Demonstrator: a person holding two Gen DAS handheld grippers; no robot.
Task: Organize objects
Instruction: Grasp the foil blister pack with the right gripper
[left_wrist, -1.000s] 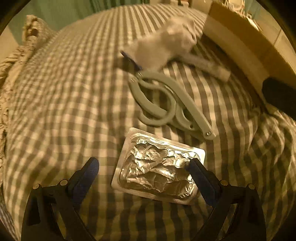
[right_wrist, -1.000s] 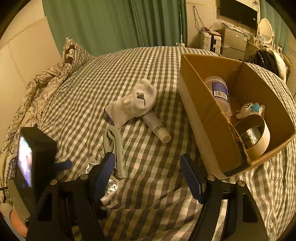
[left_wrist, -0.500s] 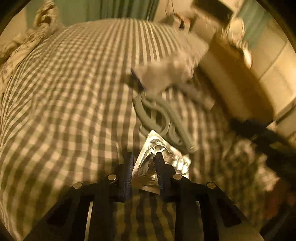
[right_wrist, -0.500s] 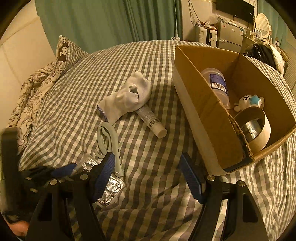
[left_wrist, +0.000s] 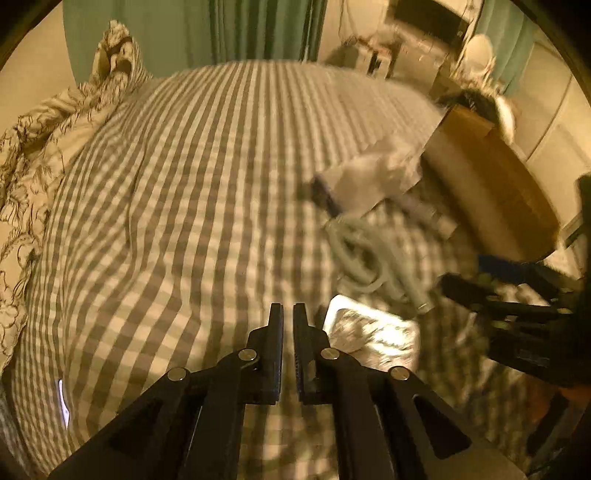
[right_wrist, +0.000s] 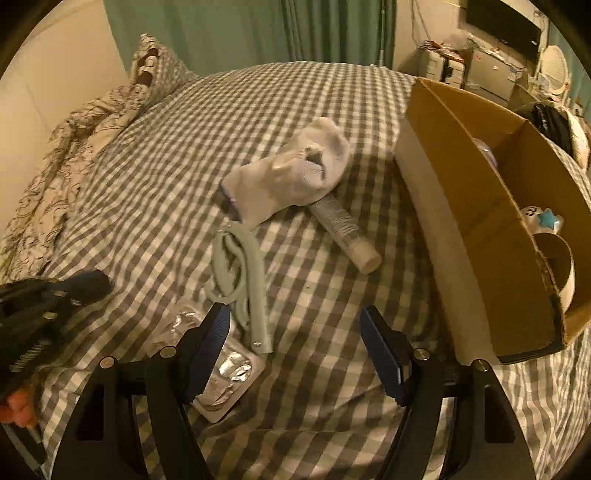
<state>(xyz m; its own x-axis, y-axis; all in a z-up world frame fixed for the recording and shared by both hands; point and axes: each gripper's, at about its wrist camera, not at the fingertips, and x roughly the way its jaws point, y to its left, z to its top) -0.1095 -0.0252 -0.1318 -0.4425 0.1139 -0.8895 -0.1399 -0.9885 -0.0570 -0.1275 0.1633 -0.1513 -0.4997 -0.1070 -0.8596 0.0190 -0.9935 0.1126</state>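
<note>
A: Grey and white checks cover the whole bed (right_wrist: 295, 92), and the things lie on it. Where is the blister pack?

B: The foil blister pack (right_wrist: 225, 373) lies flat on the bed, partly behind the left finger of the right gripper (right_wrist: 308, 350). In the left wrist view the same pack (left_wrist: 373, 332) is just to the right of the left gripper (left_wrist: 288, 328) and it is not between the fingers.

A: How do the grippers stand?

B: The fingers of the left gripper are almost together, with only a thin gap and nothing in it. The right gripper is wide apart and holds nothing.

A: And the other things?

B: The pale green folding scissors (right_wrist: 243, 273) lie just beyond the pack. The white sock (right_wrist: 291, 173) lies further, and its edge covers the end of a small tube (right_wrist: 347, 232). The cardboard box (right_wrist: 472, 206) stands on the bed to the right, with a roll of tape (right_wrist: 557, 269) and a small toy (right_wrist: 543, 218) inside. A patterned blanket (right_wrist: 55, 177) is at the left edge.
</note>
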